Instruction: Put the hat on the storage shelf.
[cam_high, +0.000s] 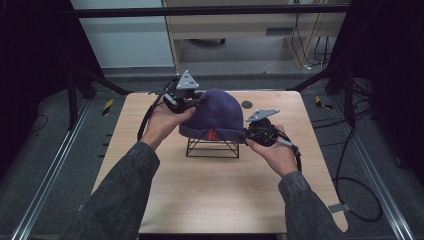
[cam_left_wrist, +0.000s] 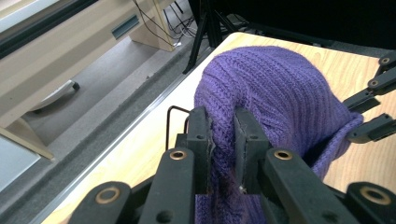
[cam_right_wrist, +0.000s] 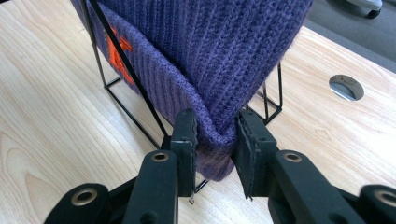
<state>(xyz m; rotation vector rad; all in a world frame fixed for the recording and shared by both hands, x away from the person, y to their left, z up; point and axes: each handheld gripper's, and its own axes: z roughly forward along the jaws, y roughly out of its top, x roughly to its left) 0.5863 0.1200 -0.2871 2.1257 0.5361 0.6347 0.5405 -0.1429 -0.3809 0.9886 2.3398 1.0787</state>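
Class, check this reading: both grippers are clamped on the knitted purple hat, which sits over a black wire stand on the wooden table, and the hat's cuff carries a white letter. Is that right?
Not quite. The letter on the cuff of the purple hat is orange-red, not white, as the high view shows. The rest holds: the left gripper and right gripper are both clamped on the hat, which sits over the black wire stand on the wooden table.

Lab: tripods (cam_high: 75, 95), floor cables (cam_high: 350, 195)
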